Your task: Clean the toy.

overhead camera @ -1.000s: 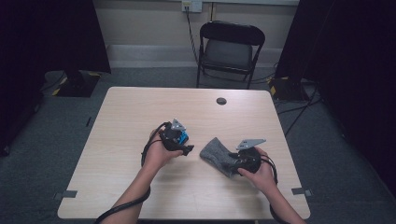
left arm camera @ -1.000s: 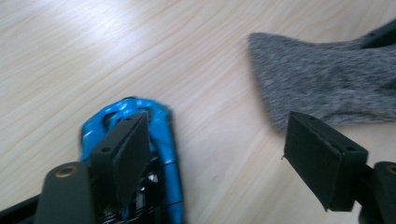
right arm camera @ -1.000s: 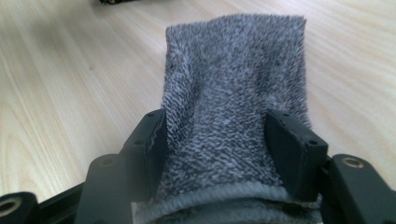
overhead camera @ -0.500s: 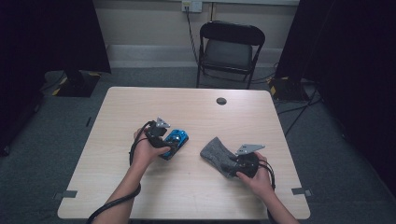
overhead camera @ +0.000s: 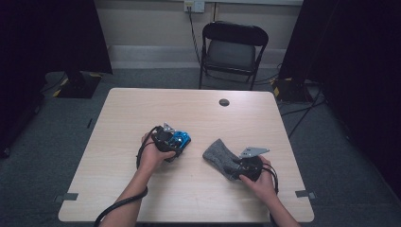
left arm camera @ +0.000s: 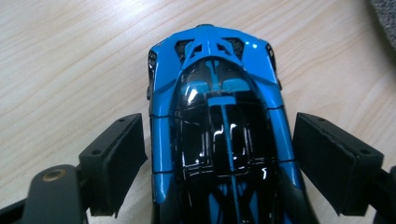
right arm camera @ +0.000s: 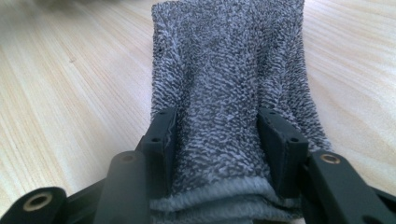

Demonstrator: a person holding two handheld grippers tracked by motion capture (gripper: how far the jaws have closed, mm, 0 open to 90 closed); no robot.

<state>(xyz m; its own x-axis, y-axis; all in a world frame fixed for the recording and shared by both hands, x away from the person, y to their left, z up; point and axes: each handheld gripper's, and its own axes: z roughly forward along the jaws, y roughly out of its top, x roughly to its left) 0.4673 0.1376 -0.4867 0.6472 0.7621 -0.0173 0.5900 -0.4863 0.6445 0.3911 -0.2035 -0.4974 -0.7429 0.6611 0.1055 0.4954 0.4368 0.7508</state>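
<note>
The left claw (left arm camera: 219,172) stands open astride the blue toy car (left arm camera: 217,130), pads clear of its sides; the car sits on the bench (overhead camera: 142,113) at its middle. At the car's 4 o'clock the right claw (right arm camera: 219,140) pinches the grey sock (right arm camera: 229,74). Closing off-centre could squirt the glossy car sideways. A folding chair (overhead camera: 234,47) stands at 12 o'clock on grey carpet.

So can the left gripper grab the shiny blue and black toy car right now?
Probably yes: the left gripper is open, with the shiny blue and black toy car already between its jaws and small gaps on both sides.
</note>
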